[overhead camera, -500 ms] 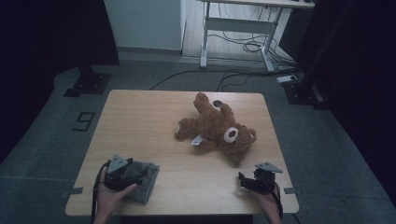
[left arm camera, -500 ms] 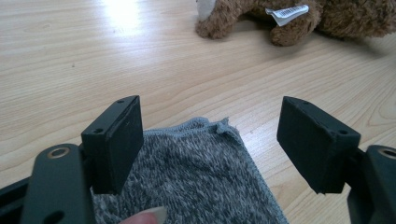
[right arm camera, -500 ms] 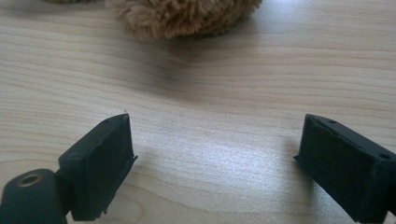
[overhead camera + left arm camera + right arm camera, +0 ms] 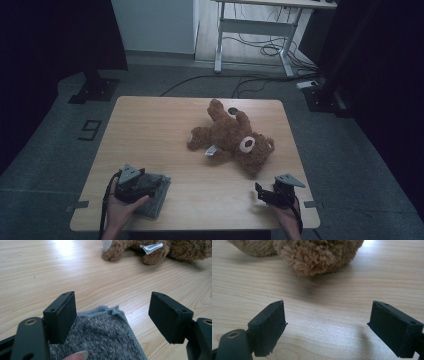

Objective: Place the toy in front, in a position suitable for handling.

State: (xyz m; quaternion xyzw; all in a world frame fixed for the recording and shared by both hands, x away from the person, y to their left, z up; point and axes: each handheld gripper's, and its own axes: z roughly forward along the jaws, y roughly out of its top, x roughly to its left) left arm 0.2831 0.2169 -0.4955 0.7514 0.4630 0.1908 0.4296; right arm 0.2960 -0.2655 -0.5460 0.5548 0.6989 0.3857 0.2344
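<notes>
A brown teddy bear (image 4: 232, 137) lies on its back right of the wooden table's middle, with a white tag (image 4: 151, 247) on it. A folded grey knitted cloth (image 4: 156, 197) lies at the front left. My left gripper (image 4: 149, 182) rests over that cloth with its jaws open. In the left gripper view the cloth (image 4: 105, 335) lies below and between the jaws of the left gripper (image 4: 113, 307), and no pad presses it. My right gripper (image 4: 262, 193) stands open at the front right. In the right gripper view the right gripper (image 4: 328, 320) holds nothing, and the bear (image 4: 317, 252) is just beyond it.
The table (image 4: 150, 130) has bare wood at its left and back. A small dark round hole (image 4: 233, 110) sits near the far edge behind the bear. A person's fingertip (image 4: 77, 355) rests on the cloth. Desk legs and cables stand on the floor beyond.
</notes>
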